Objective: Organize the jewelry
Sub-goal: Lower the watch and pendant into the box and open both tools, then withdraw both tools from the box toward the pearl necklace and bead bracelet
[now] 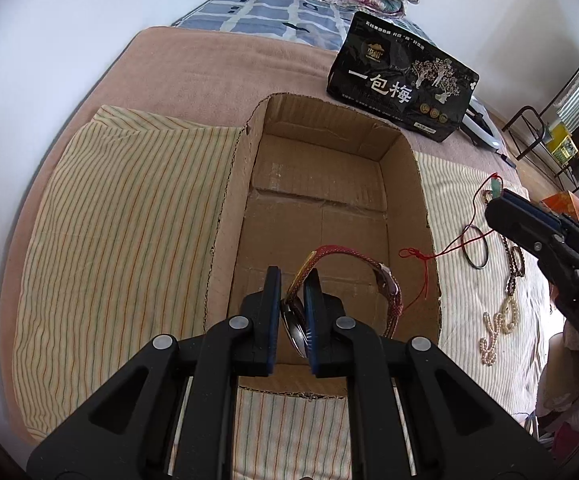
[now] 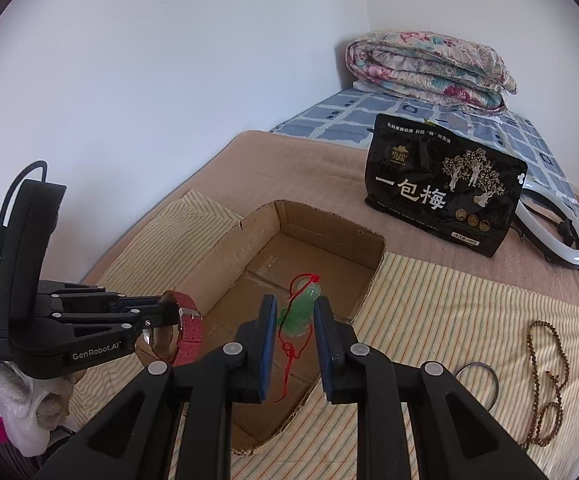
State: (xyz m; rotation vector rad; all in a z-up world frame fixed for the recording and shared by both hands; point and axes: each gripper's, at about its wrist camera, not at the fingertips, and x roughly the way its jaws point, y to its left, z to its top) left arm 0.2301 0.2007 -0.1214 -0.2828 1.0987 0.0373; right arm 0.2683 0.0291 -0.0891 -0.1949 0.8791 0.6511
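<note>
White walls stand around a bed [image 1: 193,64] with a striped cloth [image 1: 129,216] and an open cardboard box [image 1: 321,184] on it. The left gripper [image 1: 292,292] is clamped on a watch [image 1: 297,320] with a red strap, held over the box at its 6 o'clock edge. The right gripper [image 2: 294,312] has a green pendant [image 2: 303,312] on a red cord [image 2: 289,354] between its jaws, also above the box. A thin black ring [image 1: 475,247], brown beads [image 1: 515,264] and pearls [image 1: 499,326] lie on the cloth at the box's 3 o'clock side. I think the loose cord could snag on the box wall or on the watch strap, as both hands are close together. Then the pendant might fall outside.
</note>
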